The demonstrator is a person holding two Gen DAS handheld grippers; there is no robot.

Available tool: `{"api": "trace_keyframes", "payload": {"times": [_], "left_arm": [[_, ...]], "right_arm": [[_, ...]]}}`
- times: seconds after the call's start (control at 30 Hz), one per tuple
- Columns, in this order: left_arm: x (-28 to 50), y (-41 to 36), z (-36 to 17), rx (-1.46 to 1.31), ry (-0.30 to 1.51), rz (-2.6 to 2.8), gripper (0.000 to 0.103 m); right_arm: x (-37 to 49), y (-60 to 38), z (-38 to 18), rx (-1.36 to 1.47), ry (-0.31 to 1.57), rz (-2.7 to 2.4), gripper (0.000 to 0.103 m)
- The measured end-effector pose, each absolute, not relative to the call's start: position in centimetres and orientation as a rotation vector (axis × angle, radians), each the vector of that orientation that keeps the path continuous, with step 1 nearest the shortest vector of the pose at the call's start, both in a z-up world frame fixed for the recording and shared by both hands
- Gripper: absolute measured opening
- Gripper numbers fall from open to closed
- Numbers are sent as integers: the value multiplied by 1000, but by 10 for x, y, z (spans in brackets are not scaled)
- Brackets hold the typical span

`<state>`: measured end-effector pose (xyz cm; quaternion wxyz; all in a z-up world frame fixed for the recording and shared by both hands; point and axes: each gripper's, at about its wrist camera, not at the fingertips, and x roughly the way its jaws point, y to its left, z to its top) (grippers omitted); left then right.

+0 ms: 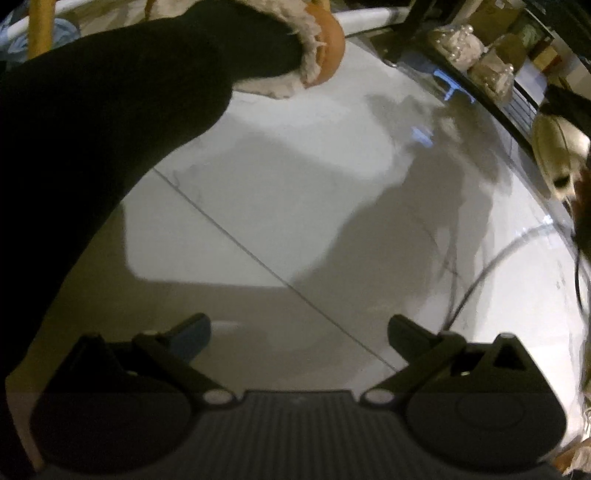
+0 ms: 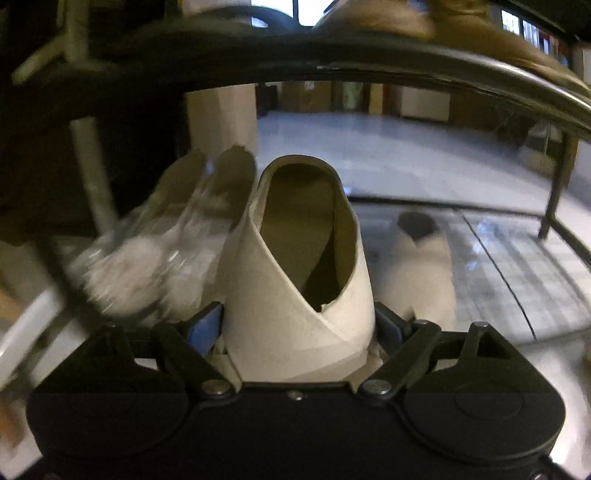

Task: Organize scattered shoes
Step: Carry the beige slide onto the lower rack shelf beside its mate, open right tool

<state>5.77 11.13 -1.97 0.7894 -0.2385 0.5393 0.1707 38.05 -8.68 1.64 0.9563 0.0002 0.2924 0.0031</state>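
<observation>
My right gripper (image 2: 299, 321) is shut on a cream wrap-front shoe (image 2: 295, 280), held by its toe end with the opening facing away, inside a black-framed shoe rack (image 2: 406, 62). A matching cream shoe (image 2: 421, 266) stands just to its right on the rack's wire shelf (image 2: 517, 266). A pair of clear shoes with fluffy toes (image 2: 155, 258) sits to the left, blurred. My left gripper (image 1: 299, 332) is open and empty above the pale tiled floor (image 1: 277, 206). A black fur-lined boot with an orange sole (image 1: 184, 74) fills the upper left of the left wrist view.
The rack's edge (image 1: 491, 114) runs along the upper right of the left wrist view with bagged shoes (image 1: 476, 59) and a cream shoe (image 1: 557, 158) on it. A brown shoe (image 2: 406, 22) rests on the rack's upper shelf. A white pillar (image 2: 221, 110) stands behind.
</observation>
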Motion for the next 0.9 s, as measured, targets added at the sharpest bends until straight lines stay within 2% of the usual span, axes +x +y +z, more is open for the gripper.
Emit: {"api": "trace_keyframes", "payload": {"times": [0.27,0.4,0.43,0.63,0.9], "left_arm": [[62,113,-29,-522,1193,379,102],[62,114,-30,-513,1195,372,102],[61,115,-30,-517,1195,370,102],[59,116,-23,-506,1163,369,102],[61,112,-23,-475,1155,353,102]], "right_arm": [[468,-78,-14,-36,630,-64,86],[474,-86,-30,-27,683,-34,100],[469,-90,-30,-20,681,-22,101],[411,-123,-10,-127,448,-116,103],[464,-173,-37,38,641,-266,103]]}}
